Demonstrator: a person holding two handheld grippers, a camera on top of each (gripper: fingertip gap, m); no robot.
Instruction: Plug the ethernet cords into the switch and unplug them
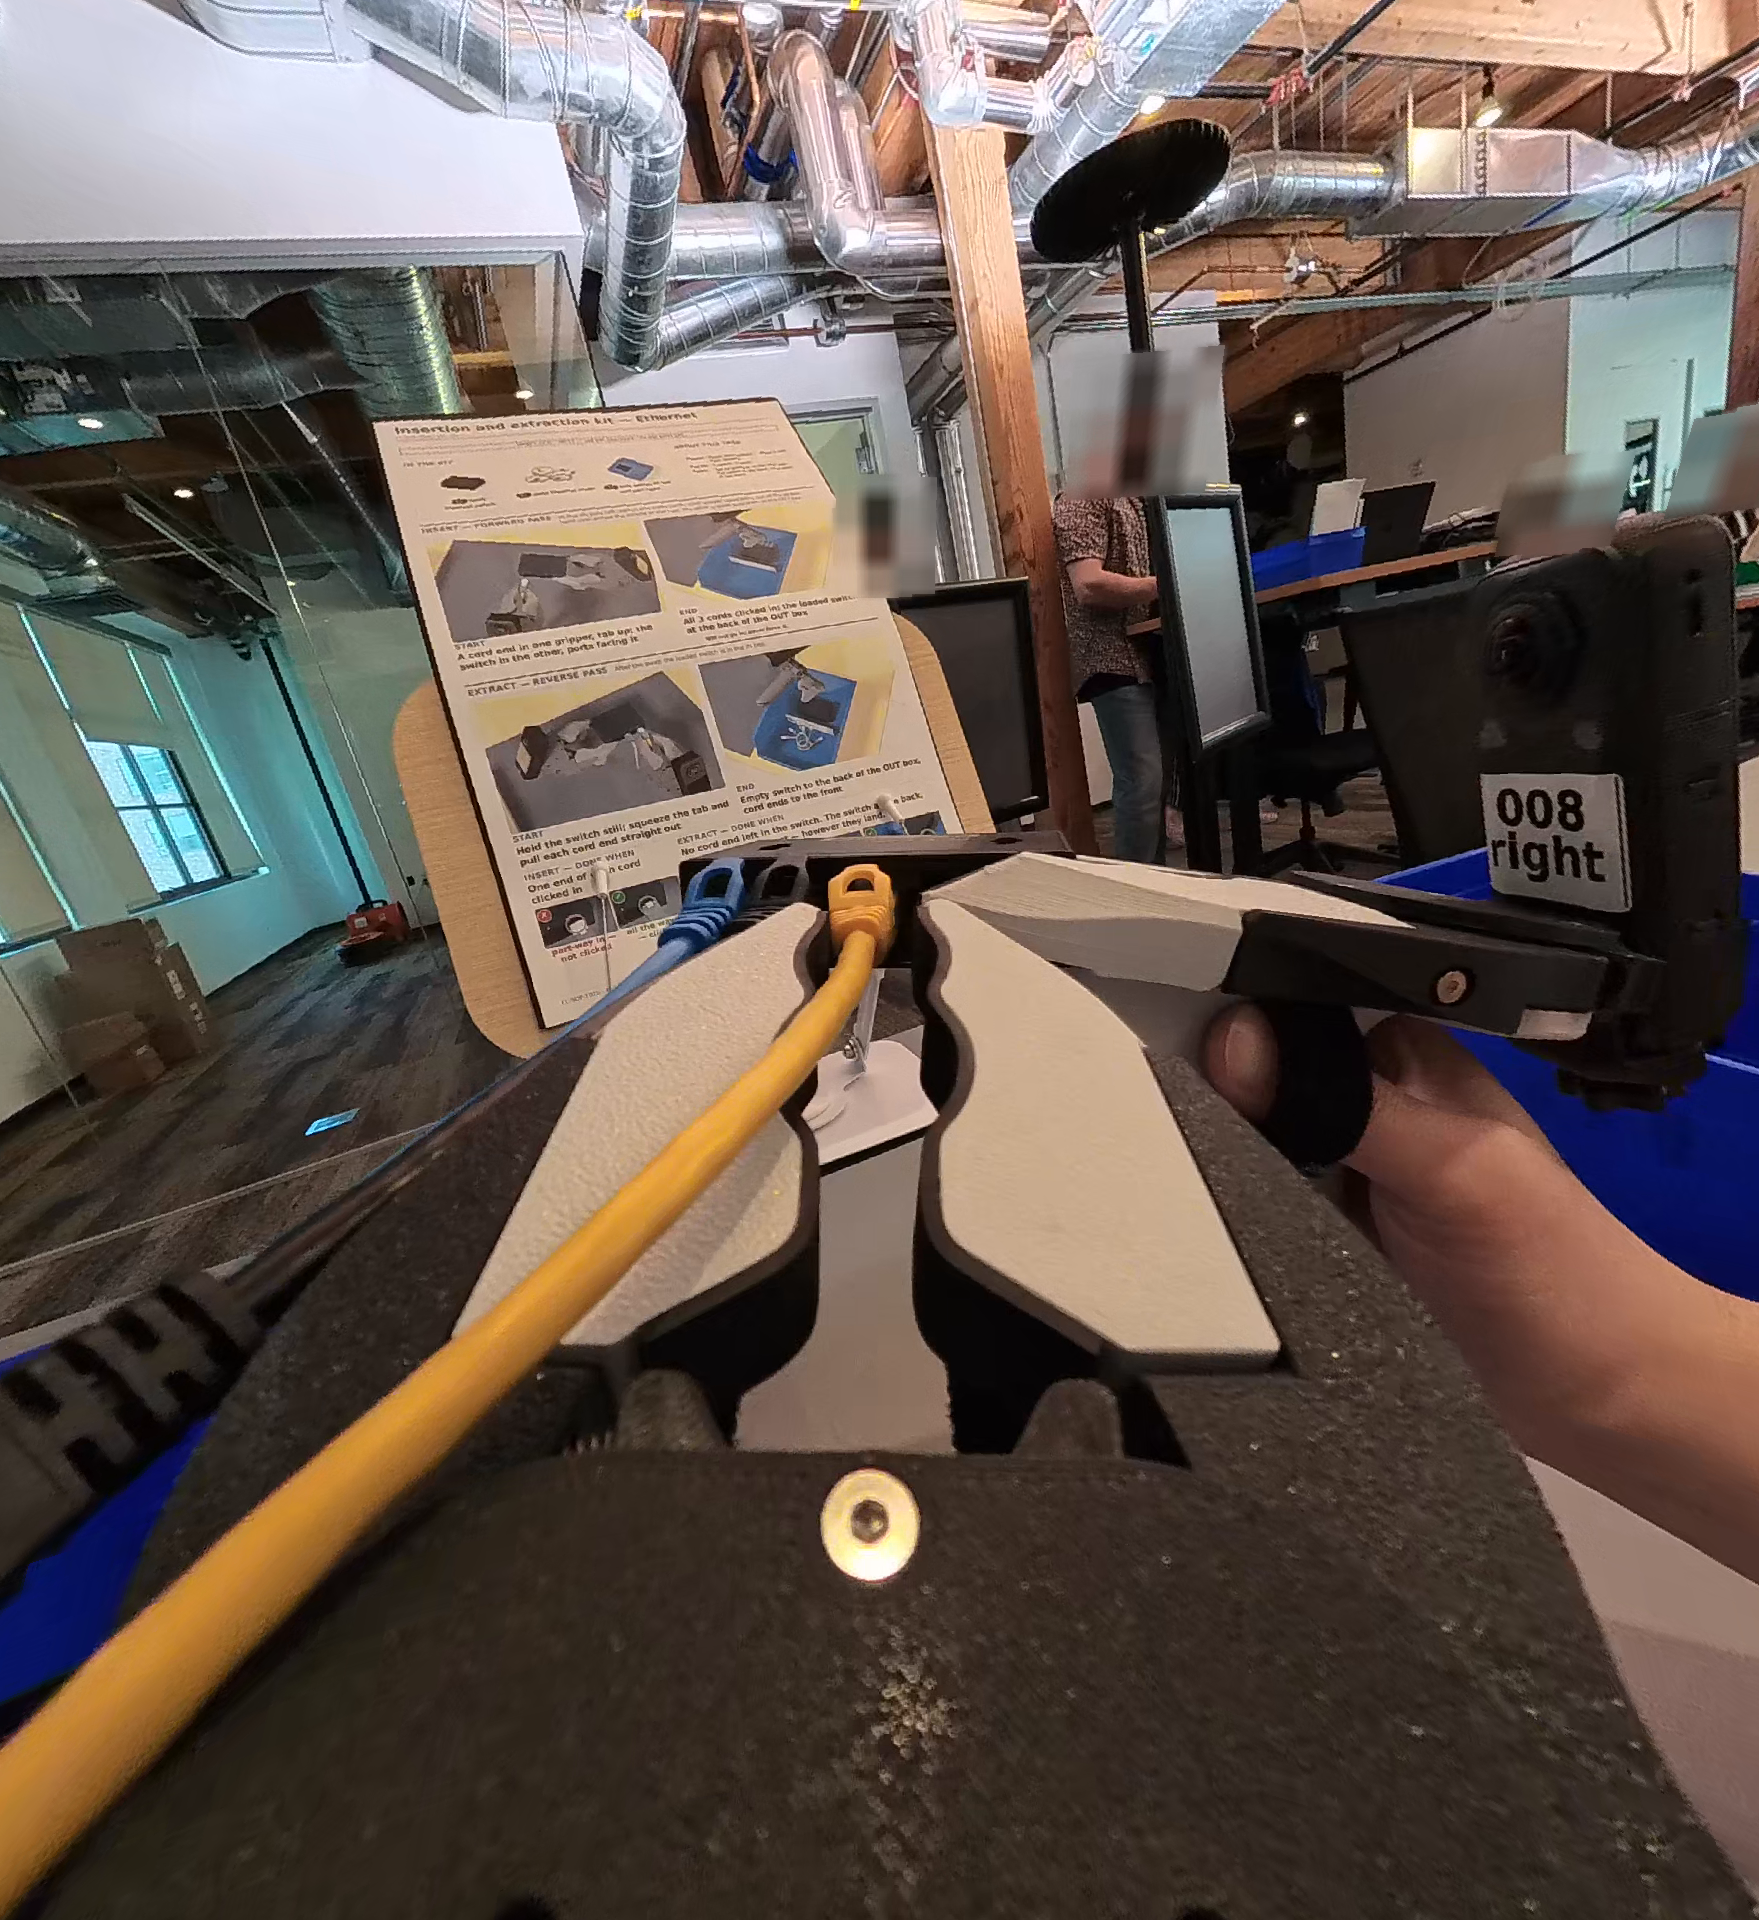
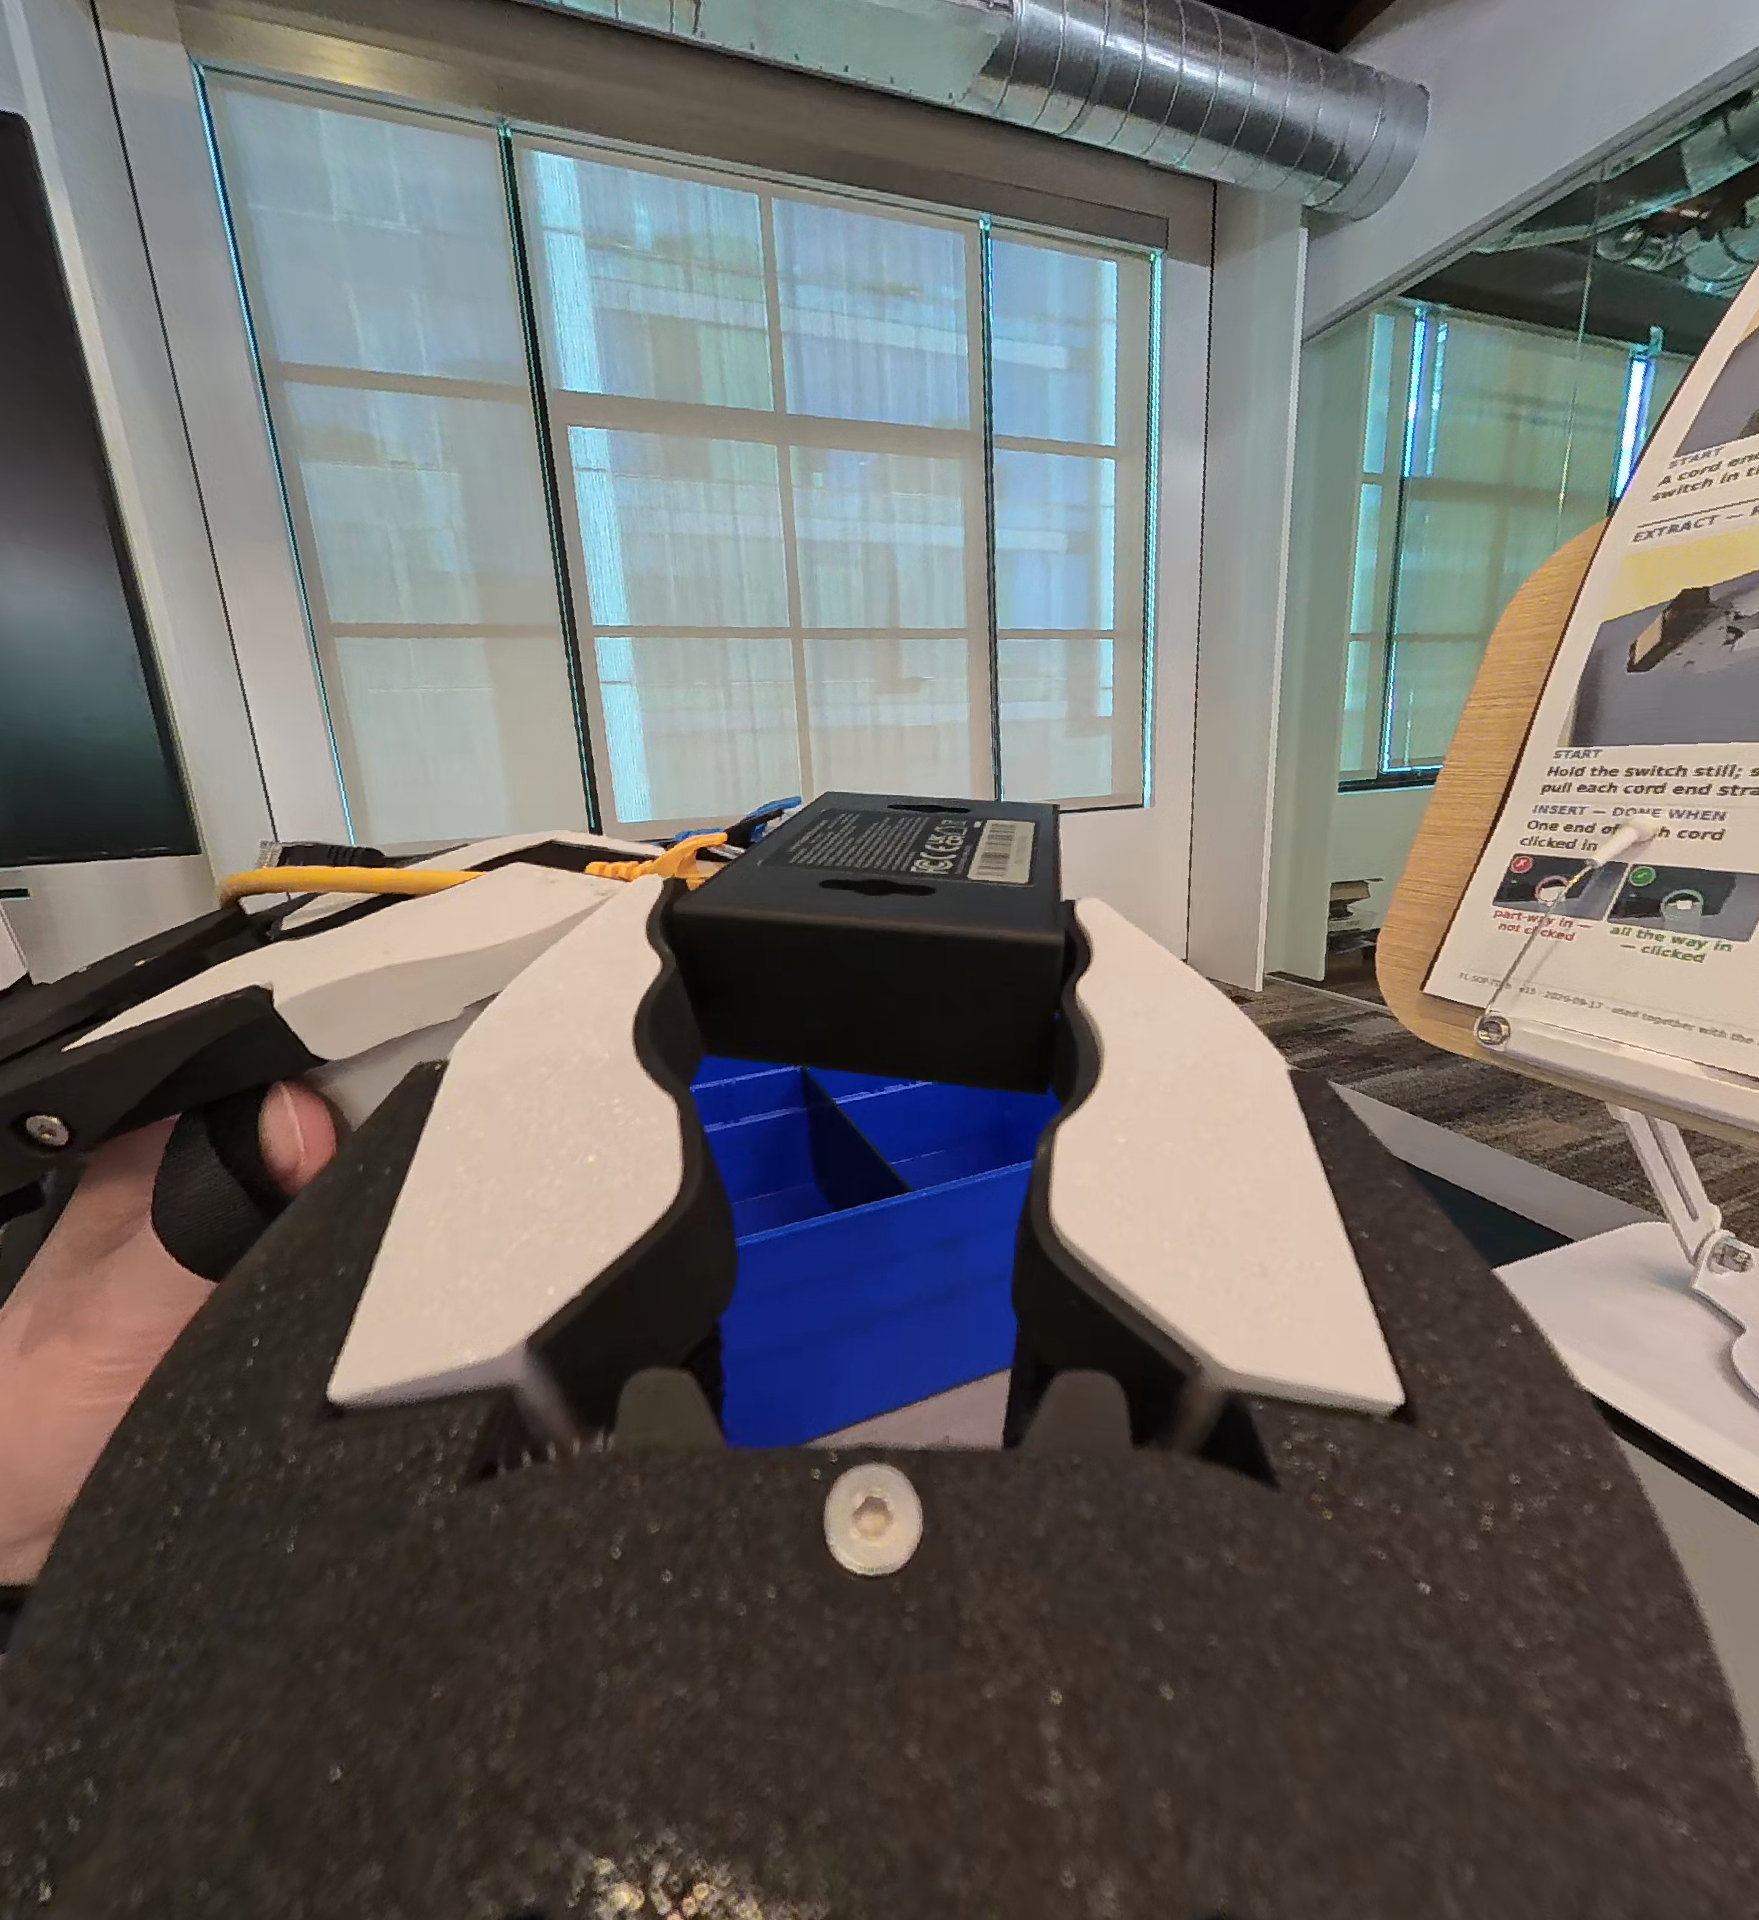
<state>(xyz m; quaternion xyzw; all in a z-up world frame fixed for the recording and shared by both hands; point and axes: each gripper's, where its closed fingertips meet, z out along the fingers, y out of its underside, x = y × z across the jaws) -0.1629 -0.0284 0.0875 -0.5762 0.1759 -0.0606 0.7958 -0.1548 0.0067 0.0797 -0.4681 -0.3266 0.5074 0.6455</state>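
Right gripper (image 2: 870, 997) clamping switch (image 2: 870, 935), left gripper (image 1: 867, 925) seemingly pinching yellow cord (image 1: 859, 904)

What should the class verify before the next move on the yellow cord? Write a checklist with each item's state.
1. The right gripper clamps the switch: ok.
2. The left gripper flanks the yellow plug: ok.
3. The left gripper squeezes it firmly: cannot tell.
4. The yellow plug sits in a port: ok.
5. The blue plug sits in its port: ok.
6. The blue bin lies under the switch: ok.
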